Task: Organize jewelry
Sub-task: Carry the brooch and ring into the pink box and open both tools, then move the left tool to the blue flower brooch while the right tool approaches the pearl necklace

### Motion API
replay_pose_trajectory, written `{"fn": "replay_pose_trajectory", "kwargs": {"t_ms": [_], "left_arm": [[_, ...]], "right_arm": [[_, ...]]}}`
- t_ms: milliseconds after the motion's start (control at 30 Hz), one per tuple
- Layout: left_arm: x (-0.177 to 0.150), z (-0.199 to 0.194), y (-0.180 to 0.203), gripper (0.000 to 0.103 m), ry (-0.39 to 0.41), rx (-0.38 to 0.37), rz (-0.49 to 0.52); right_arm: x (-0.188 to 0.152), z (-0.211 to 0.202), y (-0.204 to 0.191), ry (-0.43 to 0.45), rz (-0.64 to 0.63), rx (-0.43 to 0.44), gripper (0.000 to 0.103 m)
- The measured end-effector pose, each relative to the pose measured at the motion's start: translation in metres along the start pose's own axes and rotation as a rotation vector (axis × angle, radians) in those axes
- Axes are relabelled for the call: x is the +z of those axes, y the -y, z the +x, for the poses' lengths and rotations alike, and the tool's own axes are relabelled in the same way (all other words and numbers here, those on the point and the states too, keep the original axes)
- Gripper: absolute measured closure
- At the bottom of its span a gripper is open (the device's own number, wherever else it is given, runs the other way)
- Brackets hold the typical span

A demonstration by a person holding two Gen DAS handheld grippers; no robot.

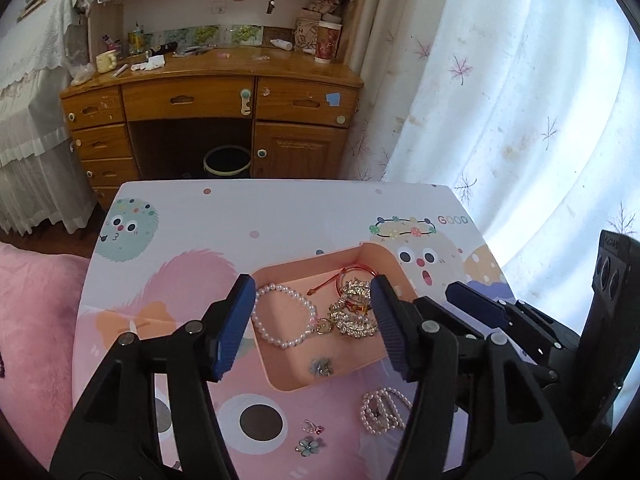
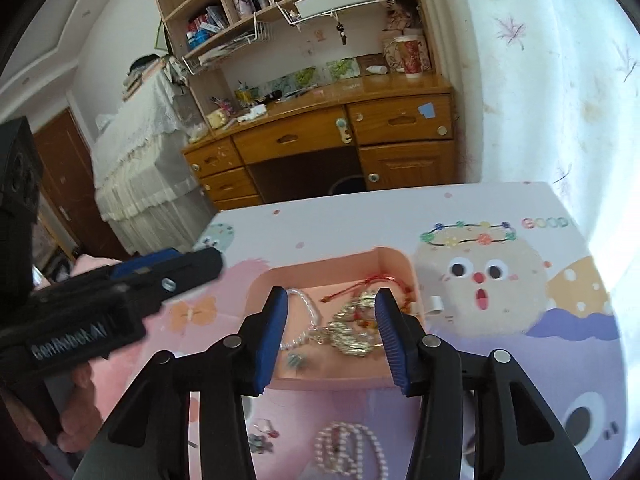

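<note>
Grabbing the wrong thing is the big risk now. The pink tray (image 1: 372,258) already holds a white pearl bracelet (image 1: 280,316), a red string bracelet (image 1: 348,276), some sparkly clips (image 1: 354,312) and a little blue flower (image 1: 321,367), all close together. If jaws go down into that pile, they could hook a piece and pull it back out.

Some jewelry is not in the tray yet. A pearl bow clip (image 1: 382,410), a small ring (image 1: 311,426) and another blue flower (image 1: 309,446) lie on the bench (image 1: 280,208), just in front of the tray. The ring and flower are tiny and flat, so I think they could slip away or get pushed off the edge when pinched.

The left gripper (image 1: 314,322) hangs above the tray and points down at it. Its jaws are spread wide and hold nothing. The right gripper (image 2: 330,334) is right beside it, also above the tray and tipped down, with jaws spread and nothing in them. Both are so near each other that they could bump.
</note>
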State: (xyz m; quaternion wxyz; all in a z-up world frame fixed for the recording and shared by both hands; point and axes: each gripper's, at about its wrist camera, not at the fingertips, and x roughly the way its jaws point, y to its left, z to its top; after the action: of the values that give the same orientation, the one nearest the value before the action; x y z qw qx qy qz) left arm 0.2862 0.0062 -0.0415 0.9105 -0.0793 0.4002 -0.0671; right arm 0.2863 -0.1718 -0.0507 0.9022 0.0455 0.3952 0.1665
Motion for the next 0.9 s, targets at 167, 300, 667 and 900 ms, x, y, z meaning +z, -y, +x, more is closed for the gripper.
{"fn": "replay_pose_trajectory", "kwargs": {"t_ms": [167,300,667,900], "left_arm": [[-0.004,-0.006,-0.013,0.046,-0.012,0.033,-0.018],[-0.016,-0.011,-0.023,0.046,-0.036,0.038,-0.039],[-0.084,-0.006,-0.029,0.046,-0.225,0.03,-0.091],[-0.121,0.005,-0.017,0.046,-0.292,0.049,-0.061]], "right_arm": [[-0.005,-0.011,0.005,-0.02,0.003,0.004,0.043],[-0.017,-0.02,0.013,-0.046,0.028,0.023,0.033],[-0.085,-0.02,0.027,-0.278,0.163,0.108,0.028],[-0.119,-0.006,0.032,-0.415,0.241,0.1,0.028]]}}
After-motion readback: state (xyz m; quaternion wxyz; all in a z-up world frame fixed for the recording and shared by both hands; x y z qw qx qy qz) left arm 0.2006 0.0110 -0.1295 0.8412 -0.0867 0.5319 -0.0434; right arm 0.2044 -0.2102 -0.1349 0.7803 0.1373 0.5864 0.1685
